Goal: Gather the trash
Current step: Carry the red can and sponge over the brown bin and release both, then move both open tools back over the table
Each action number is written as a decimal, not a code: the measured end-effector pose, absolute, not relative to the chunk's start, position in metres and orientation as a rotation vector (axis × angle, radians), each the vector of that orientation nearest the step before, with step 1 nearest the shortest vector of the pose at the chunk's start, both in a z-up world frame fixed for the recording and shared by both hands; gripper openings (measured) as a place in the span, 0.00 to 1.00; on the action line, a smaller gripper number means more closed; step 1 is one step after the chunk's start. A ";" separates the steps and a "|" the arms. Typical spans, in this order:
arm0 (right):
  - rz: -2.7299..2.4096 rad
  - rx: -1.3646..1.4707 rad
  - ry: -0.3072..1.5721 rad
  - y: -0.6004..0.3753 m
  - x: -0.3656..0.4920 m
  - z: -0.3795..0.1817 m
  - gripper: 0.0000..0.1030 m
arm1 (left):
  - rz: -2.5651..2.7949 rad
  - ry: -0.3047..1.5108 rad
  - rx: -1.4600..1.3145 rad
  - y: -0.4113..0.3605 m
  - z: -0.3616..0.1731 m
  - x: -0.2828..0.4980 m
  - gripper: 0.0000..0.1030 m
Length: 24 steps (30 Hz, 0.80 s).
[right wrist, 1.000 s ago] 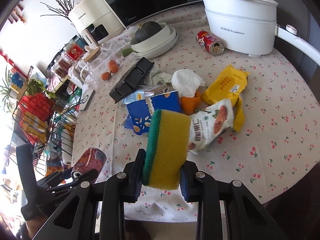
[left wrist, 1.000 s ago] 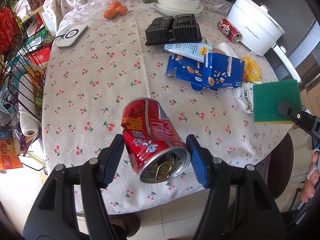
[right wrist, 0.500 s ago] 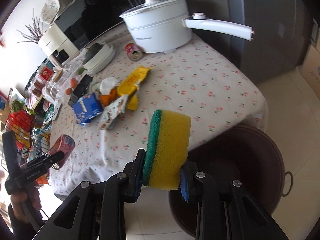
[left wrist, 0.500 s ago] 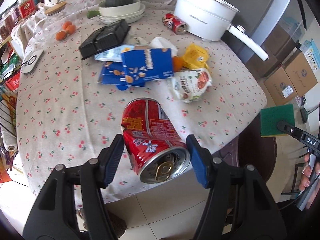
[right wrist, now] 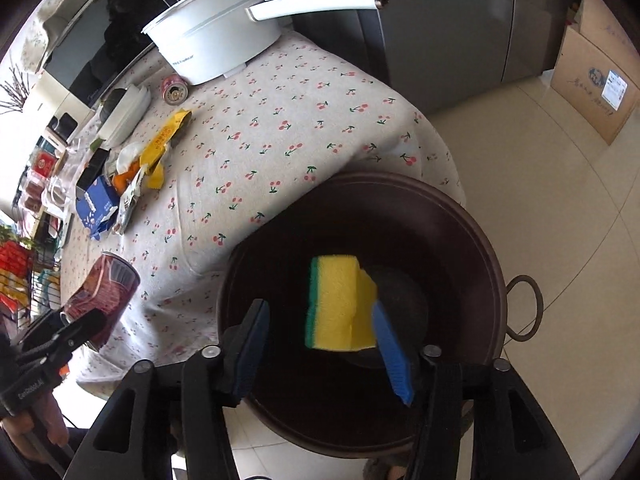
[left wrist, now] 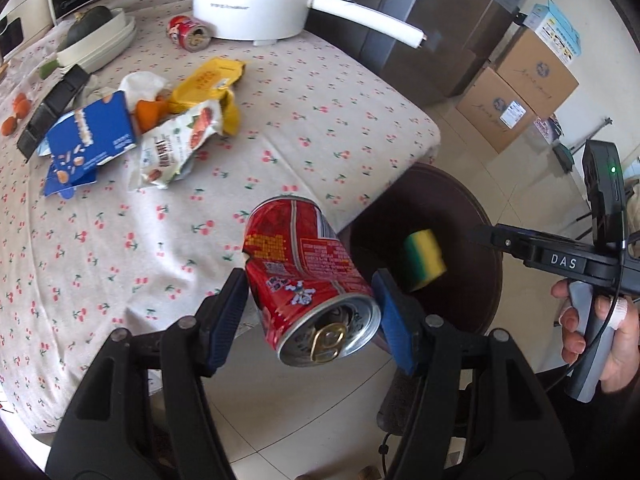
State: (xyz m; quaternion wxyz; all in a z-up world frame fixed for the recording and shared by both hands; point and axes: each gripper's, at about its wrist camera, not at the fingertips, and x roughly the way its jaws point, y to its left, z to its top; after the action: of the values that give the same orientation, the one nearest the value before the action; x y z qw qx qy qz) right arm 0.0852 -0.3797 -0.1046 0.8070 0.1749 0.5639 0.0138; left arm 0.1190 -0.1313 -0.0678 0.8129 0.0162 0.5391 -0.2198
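My left gripper (left wrist: 308,300) is shut on a dented red drink can (left wrist: 310,280), held over the table edge beside a dark brown bin (left wrist: 476,216). The can also shows in the right wrist view (right wrist: 104,292). My right gripper (right wrist: 320,328) is open above the bin (right wrist: 480,248). A yellow and green sponge (right wrist: 336,304) is loose between its jaws, falling into the bin; it also shows in the left wrist view (left wrist: 424,258). More trash lies on the table: a blue carton (left wrist: 92,136), a white snack bag (left wrist: 176,148), a yellow wrapper (left wrist: 208,80), and a second red can (left wrist: 188,34).
The table (left wrist: 312,92) has a cherry-print cloth. A white electric pot (left wrist: 256,0) with a long handle stands at the back. A black tray (left wrist: 52,108), stacked bowls (left wrist: 100,40) and oranges (left wrist: 16,116) sit left. Cardboard boxes (left wrist: 520,92) stand on the floor at right.
My right gripper has opened over the bin and let go of the sponge, which is dropping. My left gripper has carried the can rightward toward the bin.
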 end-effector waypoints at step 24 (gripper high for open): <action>-0.121 0.432 1.171 -0.469 0.033 -0.103 0.71 | -0.574 1.311 0.058 -0.224 -0.116 0.131 0.86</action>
State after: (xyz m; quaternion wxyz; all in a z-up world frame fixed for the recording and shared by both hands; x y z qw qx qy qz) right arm 0.0331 -0.4695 -0.1029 0.8098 0.2021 0.5479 -0.0568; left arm 0.1305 -0.2241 -0.1161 0.7543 0.0266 0.6009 -0.2630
